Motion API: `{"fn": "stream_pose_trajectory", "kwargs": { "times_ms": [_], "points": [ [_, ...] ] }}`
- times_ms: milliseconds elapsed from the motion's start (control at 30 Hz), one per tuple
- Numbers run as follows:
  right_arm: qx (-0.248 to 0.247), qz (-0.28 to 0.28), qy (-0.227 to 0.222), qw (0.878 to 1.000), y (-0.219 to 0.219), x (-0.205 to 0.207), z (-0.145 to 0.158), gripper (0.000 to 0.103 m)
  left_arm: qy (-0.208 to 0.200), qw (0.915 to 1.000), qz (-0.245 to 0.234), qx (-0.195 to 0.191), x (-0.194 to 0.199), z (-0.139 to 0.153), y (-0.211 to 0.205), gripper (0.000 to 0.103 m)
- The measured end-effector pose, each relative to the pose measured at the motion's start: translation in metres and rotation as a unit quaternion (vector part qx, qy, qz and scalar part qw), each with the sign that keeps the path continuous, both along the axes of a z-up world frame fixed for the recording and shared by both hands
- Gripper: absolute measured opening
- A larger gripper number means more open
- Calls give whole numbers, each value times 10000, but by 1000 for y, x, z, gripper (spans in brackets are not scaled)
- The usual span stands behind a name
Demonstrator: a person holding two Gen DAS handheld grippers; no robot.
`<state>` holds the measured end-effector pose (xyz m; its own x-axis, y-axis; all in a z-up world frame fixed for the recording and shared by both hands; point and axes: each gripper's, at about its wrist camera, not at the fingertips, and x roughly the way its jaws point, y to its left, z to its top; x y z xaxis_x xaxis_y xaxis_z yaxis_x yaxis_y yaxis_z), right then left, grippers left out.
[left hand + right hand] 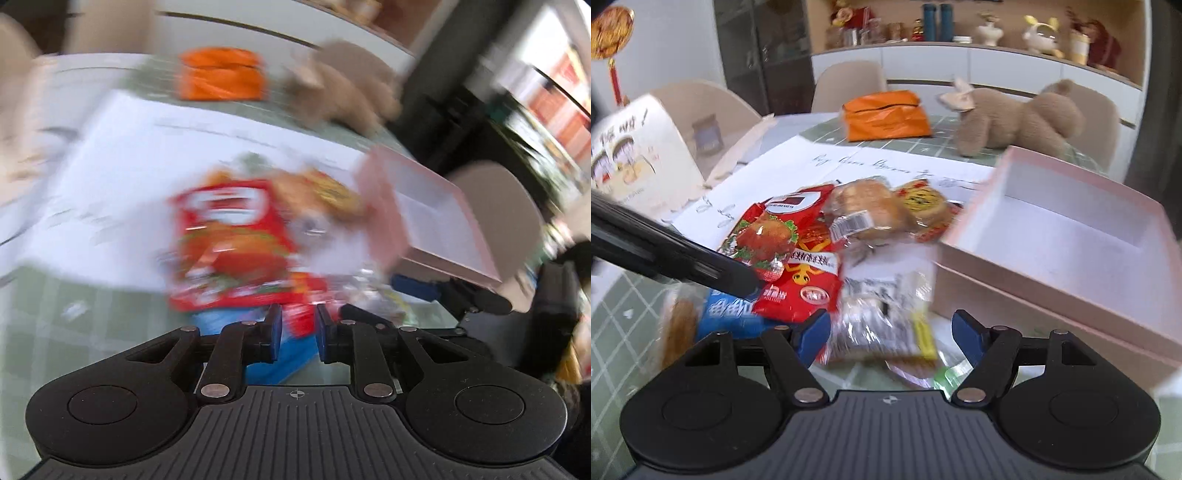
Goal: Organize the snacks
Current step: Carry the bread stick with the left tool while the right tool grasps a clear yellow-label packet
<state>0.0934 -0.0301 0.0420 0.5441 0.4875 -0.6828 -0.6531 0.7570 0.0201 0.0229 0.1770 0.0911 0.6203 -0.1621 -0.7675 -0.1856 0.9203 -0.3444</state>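
Observation:
A heap of snack packets lies on the table left of an open pink box [1034, 295] whose white inside holds nothing. The heap holds a red burger packet [768, 232], a red packet [801, 280], a blue packet [727, 314], wrapped bread [864, 206] and a yellow cake [923, 203]. My right gripper [890, 319] is open, and a clear-wrapped packet [882, 314] lies between its fingers without touching the pads. In the blurred left wrist view my left gripper [298, 312] is shut, with the red packet [301, 321] between its pads. The pink box [380, 206] shows there at right.
A white paper sheet [849, 162] lies under the heap on a green checked cloth [613, 314]. An orange bag [886, 114] and a brown plush toy [1015, 118] sit at the far side. A printed carton [635, 147] stands at left. Chairs ring the table.

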Motion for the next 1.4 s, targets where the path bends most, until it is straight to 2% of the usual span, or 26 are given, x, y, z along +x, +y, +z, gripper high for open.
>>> {"fn": "stream_pose_trajectory", "kwargs": {
  "times_ms": [67, 133, 233, 267, 300, 400, 467, 533, 567, 633, 700, 767, 867, 933, 967, 1067, 1133, 1200, 1233, 1300, 1400],
  "points": [
    [-386, 96, -85, 9992, 17, 1, -13, 76, 194, 9979, 611, 120, -22, 0, 11, 23],
    [-422, 165, -190, 9988, 20, -9, -12, 71, 390, 9939, 1034, -22, -43, -6, 20, 24],
    [-436, 387, -48, 9983, 13, -28, -5, 61, 497, 9885, 1358, -432, -59, -18, 26, 24],
    [-439, 423, -61, 9981, 8, -36, -4, 57, 532, 9874, 1404, -507, -60, -23, 25, 25],
    [-474, 463, -68, 9978, 2, -44, -3, 57, 608, 9865, 1427, -515, -60, -28, 21, 25],
    [-617, 496, -83, 9968, -23, -65, -1, 57, 588, 9896, 1241, -425, -51, -33, 5, 25],
    [-722, 471, -43, 9963, -43, -75, 2, 62, 553, 9932, 984, -274, -45, -33, -6, 36],
    [-780, 252, -47, 9966, -67, -82, 4, 77, 632, 9954, 718, 22, -38, -34, -24, 46],
    [-755, 86, -93, 9971, -78, -84, 4, 77, 718, 9957, 552, 189, -36, -37, -34, 52],
    [-703, -290, -103, 9971, -98, -84, 4, 78, 830, 9950, 282, 474, -29, -41, -52, 57],
    [-716, -704, -70, 9949, -115, -81, 0, 78, 772, 9943, -22, 730, -35, -42, -68, 57],
    [-648, -1048, -34, 9924, -128, -77, 1, 78, 724, 9939, -380, 747, -41, -40, -79, 53],
    [-166, -1103, 305, 9933, -148, -74, 9, 79, 663, 9896, -1159, 530, -53, -41, -95, 43],
    [-62, -1040, 553, 9930, -155, -70, 8, 82, 656, 9821, -1705, 455, -62, -42, -108, 39],
    [-124, -1045, 585, 9927, -156, -68, 6, 82, 669, 9800, -1824, 424, -63, -43, -112, 38],
    [-495, -948, 250, 9939, -148, -65, 0, 82, 729, 9797, -1791, 534, -63, -46, -121, 38],
    [-1077, -674, -332, 9913, -133, -61, -3, 82, 726, 9829, -1585, 590, -57, -47, -121, 38],
    [-1868, -642, -1265, 9721, -123, -58, -1, 81, 745, 9846, -1433, 670, -53, -45, -120, 37],
    [-1975, -693, -1530, 9658, -125, -56, 5, 81, 741, 9853, -1385, 665, -53, -45, -118, 37],
    [-1724, -699, -1409, 9724, -135, -48, 20, 81, 737, 9860, -1386, 564, -55, -44, -117, 37],
    [-1010, -876, -354, 9904, -160, -33, 28, 82, 761, 9870, -1381, 317, -57, -47, -112, 37]
  ]
}}
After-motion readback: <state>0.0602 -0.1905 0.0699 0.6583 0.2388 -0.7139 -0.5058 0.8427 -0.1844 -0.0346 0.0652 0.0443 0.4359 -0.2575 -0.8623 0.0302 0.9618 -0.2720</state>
